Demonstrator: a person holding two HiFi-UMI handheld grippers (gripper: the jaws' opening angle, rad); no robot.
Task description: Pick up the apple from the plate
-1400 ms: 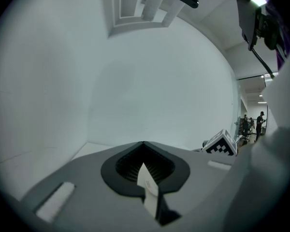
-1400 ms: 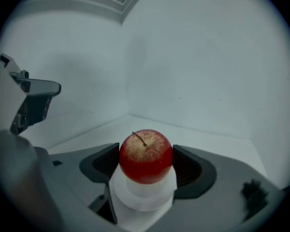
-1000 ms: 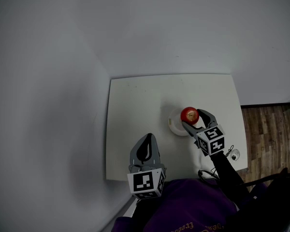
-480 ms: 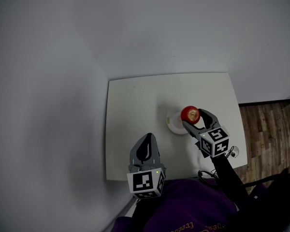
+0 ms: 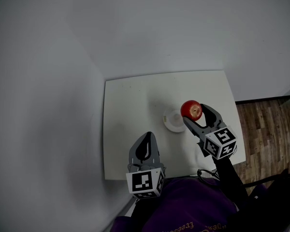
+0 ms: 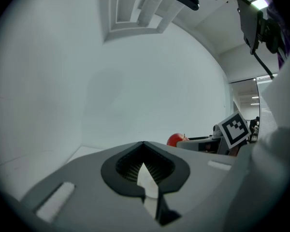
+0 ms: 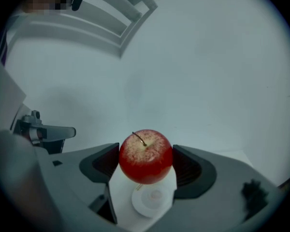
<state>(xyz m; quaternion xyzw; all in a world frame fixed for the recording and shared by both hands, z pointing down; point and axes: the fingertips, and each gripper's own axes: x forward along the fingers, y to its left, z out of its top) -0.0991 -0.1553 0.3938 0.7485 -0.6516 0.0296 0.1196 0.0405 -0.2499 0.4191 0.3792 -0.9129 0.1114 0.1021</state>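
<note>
Right hand-held gripper (image 5: 194, 114) tight on the apple (image 5: 190, 109), above the plate (image 5: 172, 122) (left hand-held gripper (image 5: 146, 138) pressed together, empty)

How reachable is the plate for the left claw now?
Probably yes: the right claw holds the apple off the plate, and only table lies between plate and the shut left claw.

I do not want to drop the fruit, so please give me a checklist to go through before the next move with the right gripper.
1. Round red apple between the right gripper's jaws: ok, both pads press its sides.
2. Apple clear of the small round white plate: ok, the plate shows below it, apart.
3. Left gripper out of the way: ok, shut, empty, over the near part of the white table.
4. Grip firm enough for carrying: cannot tell.
</note>
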